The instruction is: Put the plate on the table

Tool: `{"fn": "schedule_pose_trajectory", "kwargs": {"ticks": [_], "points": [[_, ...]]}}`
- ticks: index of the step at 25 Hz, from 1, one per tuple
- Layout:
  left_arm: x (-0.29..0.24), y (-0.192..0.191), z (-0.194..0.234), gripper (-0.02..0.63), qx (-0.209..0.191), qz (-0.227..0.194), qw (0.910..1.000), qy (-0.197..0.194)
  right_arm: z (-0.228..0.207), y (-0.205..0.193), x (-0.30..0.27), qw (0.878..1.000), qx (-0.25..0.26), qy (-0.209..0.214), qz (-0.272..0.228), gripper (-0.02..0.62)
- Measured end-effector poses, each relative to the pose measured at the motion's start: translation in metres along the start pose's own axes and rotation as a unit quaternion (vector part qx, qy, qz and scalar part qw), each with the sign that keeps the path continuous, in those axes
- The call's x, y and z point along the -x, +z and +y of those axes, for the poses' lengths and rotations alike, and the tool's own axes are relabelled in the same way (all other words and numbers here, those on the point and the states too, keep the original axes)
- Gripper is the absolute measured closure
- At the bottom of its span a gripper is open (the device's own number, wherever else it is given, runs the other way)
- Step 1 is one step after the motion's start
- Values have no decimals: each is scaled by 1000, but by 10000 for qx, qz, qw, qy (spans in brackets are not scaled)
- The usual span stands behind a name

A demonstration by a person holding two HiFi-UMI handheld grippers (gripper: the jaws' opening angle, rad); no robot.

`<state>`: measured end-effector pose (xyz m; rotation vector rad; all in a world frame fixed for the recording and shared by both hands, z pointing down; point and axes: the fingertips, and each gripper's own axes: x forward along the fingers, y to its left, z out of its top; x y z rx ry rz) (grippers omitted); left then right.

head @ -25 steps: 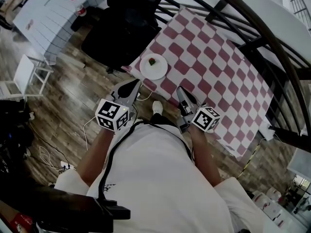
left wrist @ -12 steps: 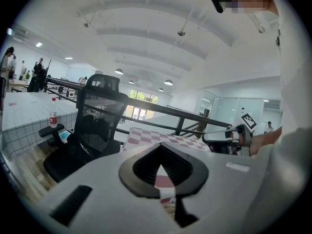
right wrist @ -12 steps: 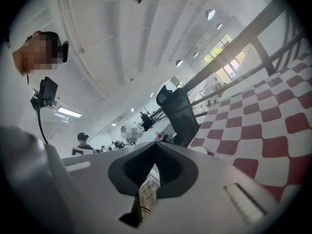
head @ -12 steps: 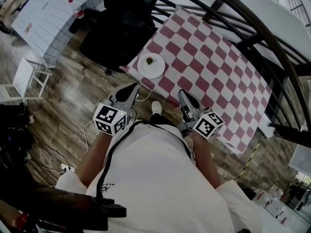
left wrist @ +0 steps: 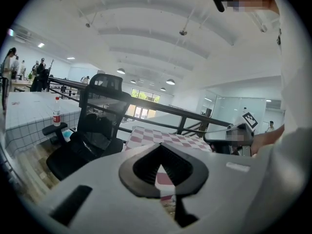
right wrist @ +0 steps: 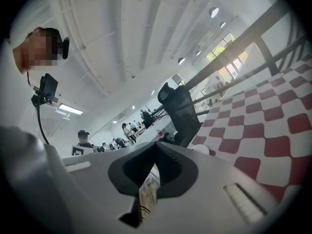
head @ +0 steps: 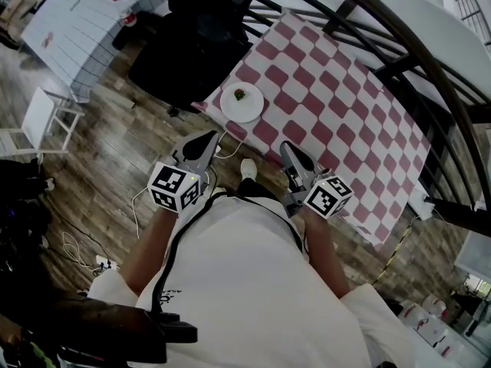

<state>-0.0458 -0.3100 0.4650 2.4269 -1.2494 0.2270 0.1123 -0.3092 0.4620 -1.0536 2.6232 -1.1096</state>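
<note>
Head view suggests placing is done — the round white plate [head: 242, 102] sits on the red-and-white checked table [head: 337, 106] near its corner, apart from my left gripper [head: 210, 137] and right gripper [head: 287, 149], both clenched empty — next I'd only withdraw.

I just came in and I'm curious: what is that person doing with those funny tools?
A person stands at the corner of a checkered table. The left hand-held gripper and the right hand-held gripper are both shut and empty, close to the body. The plate sits on the table, and neither gripper touches it.
</note>
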Motion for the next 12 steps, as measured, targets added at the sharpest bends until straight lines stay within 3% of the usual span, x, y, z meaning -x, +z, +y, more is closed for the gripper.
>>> {"fn": "schedule_pose_trajectory", "kwargs": {"ticks": [12], "points": [[-13, -6, 3, 598, 39, 69, 10000, 52, -17, -1, -6, 9999, -99, -40, 61, 589]]}}
